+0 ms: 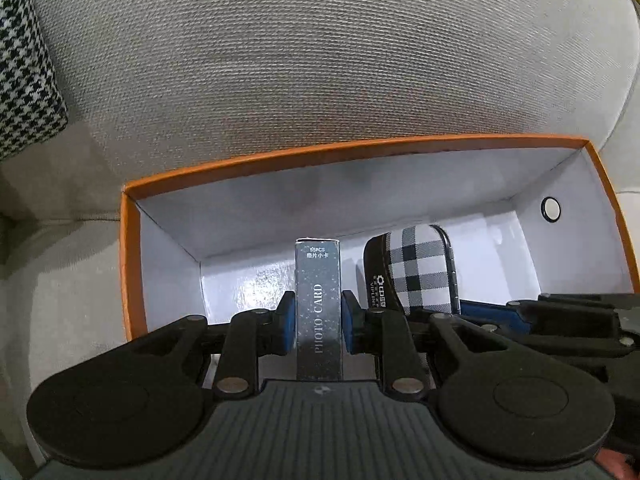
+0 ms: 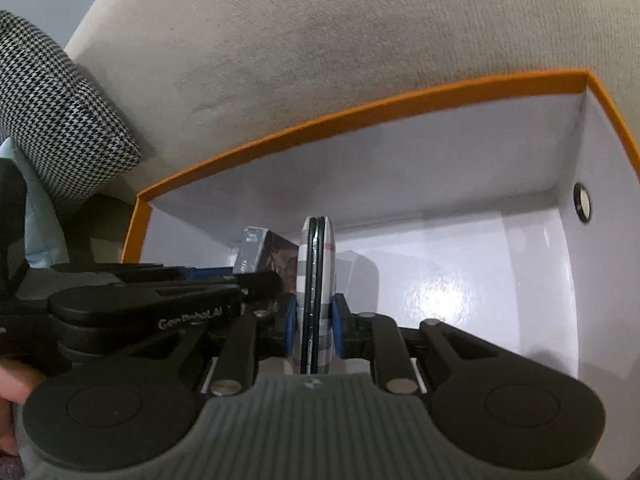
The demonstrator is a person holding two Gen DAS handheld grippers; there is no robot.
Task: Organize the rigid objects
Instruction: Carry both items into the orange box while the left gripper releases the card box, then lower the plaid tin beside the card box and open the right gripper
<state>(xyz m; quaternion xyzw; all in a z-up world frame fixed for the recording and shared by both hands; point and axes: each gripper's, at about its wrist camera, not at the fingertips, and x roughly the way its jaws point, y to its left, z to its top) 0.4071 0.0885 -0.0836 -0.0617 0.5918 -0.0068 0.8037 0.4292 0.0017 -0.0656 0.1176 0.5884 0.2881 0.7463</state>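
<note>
Item: photo card box, stiff, light, slick; my left claw clamps its narrow sides inside the orange box. Item: plaid case, hard-shelled; right claw clamps its flat faces there too.

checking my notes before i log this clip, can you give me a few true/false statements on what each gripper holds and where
1. The left gripper grips a dark photo card box. True.
2. The right gripper is empty. False: it is shut on a plaid case.
3. Both items are over the orange box. True.
4. The orange box sits on a wooden table. False: it rests on grey fabric upholstery.
</note>
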